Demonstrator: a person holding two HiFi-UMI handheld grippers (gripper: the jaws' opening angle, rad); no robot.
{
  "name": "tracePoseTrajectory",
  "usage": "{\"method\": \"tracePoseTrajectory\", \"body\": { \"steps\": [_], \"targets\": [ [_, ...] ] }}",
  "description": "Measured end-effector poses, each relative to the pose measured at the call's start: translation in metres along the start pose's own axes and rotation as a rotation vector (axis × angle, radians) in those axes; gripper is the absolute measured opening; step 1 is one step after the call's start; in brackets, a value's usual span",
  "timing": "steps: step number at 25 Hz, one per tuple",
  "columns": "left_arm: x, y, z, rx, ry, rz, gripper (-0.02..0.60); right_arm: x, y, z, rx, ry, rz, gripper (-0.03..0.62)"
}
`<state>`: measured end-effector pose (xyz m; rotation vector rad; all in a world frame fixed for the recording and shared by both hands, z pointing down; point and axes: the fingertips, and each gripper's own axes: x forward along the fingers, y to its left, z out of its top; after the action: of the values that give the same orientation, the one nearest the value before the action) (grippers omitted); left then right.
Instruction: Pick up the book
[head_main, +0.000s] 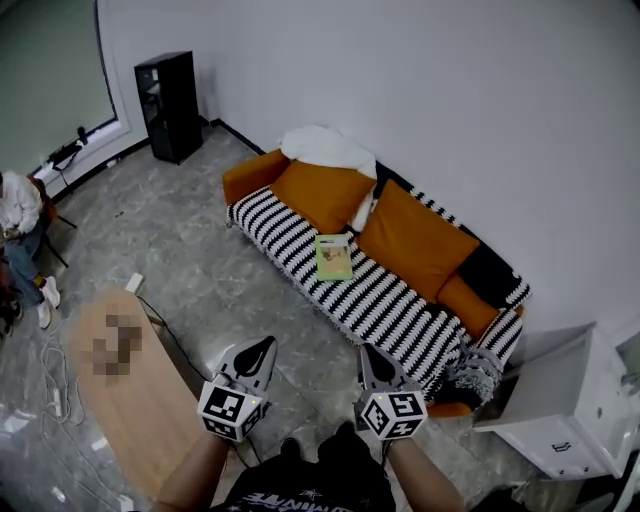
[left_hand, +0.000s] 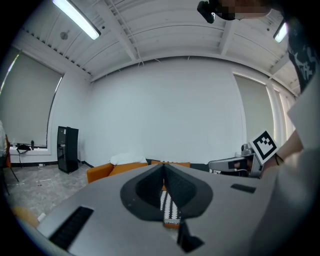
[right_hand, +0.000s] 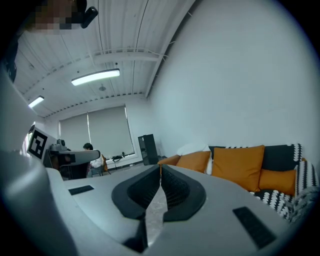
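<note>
A thin, flat green-and-yellow book (head_main: 334, 257) lies on the seat of a long sofa (head_main: 400, 300) draped in black-and-white striped cloth, just in front of plump orange cushions (head_main: 415, 240). Its cover print is too small to read. The grey plastic left tool (head_main: 264, 347) and right tool (head_main: 369, 352) both appear pinched together, empty, well short of the sofa. Bare grey marbled floor (head_main: 200, 270) lies between.

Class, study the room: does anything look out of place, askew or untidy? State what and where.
A small green-covered book lies askew on the black-and-white striped sofa seat; a crumpled white cloth is heaped on its far end. Nothing looks spilled or damaged.
</note>
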<state>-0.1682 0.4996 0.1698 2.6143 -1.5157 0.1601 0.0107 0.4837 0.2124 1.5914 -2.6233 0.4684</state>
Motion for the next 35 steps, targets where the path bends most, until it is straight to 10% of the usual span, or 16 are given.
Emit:
{"method": "tracePoseTrajectory", "body": {
  "steps": [35],
  "targets": [
    [0.337, 0.088, 0.002, -0.027, 0.127, 0.233, 0.009, 0.290, -0.254, 0.046, 0.062, 0.153, 0.169, 0.025]
  ]
}}
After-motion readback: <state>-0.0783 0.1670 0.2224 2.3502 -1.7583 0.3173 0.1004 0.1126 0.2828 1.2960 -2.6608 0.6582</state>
